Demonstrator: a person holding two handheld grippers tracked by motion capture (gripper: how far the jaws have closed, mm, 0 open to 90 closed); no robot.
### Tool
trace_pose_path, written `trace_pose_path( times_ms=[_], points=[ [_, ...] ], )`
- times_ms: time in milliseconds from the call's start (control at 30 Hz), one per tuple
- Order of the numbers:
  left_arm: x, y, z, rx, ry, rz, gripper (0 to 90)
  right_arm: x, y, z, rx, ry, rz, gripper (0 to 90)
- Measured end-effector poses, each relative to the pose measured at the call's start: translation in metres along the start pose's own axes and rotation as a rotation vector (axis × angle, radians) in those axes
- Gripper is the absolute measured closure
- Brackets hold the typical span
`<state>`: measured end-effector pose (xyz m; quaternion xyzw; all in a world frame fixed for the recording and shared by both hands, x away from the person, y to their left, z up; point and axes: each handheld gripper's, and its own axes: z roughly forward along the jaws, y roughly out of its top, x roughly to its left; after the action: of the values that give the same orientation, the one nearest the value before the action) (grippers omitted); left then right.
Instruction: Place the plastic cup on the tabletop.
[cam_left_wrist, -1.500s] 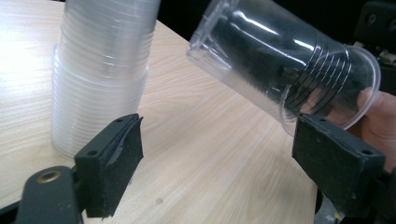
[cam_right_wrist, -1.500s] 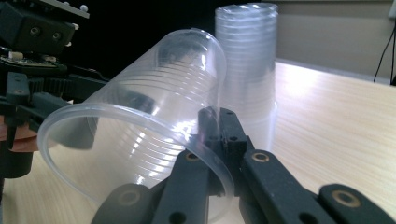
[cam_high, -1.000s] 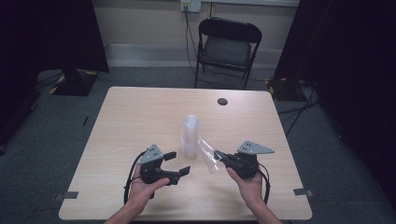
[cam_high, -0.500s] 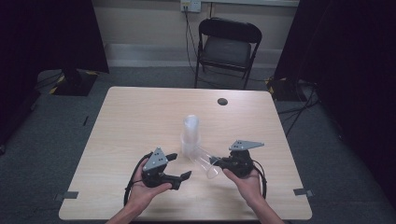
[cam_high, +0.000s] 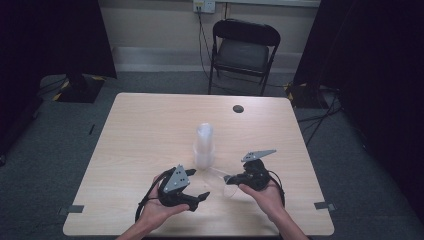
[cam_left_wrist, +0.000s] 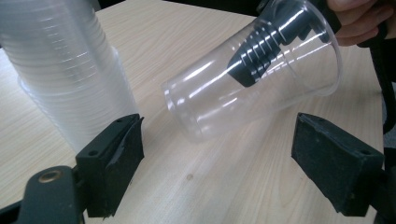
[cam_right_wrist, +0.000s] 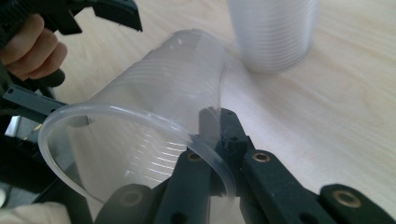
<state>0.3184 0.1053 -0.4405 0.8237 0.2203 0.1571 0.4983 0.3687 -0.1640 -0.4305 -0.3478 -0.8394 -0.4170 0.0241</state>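
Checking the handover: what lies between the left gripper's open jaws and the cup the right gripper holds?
Bare tabletop. In the left gripper view, the clear cup hangs tilted beyond the left gripper, nothing between; the right gripper pinches its rim.

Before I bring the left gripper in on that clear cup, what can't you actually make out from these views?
- Single cup: whether its base touches the table; left gripper view, no clear gap or contact.
- Cup stack: count unreadable, top cut off by the frame edge; blurred in the right gripper view.
- Right gripper: one jaw behind the cup wall.
- Dark round thing: too small in the high view.
- Left gripper: open.
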Motion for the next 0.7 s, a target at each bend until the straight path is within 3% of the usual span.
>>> trace_pose_path(
  times_ms=[167, 467, 700],
  points=[
    [-0.003, -0.001, 0.001, 0.01, -0.002, 0.029, 16.3, 0.003, 0.003, 0.006, 0.042, 0.035, -0.001, 90.0],
    [-0.019, 0.001, 0.008, 0.061, -0.034, 0.193, 18.0, 0.007, 0.004, 0.013, 0.111, 0.088, -0.017, 90.0],
    [-0.022, -0.002, 0.013, 0.083, -0.037, 0.244, 16.3, 0.008, 0.005, 0.015, 0.15, 0.114, -0.02, 90.0]
  ],
)
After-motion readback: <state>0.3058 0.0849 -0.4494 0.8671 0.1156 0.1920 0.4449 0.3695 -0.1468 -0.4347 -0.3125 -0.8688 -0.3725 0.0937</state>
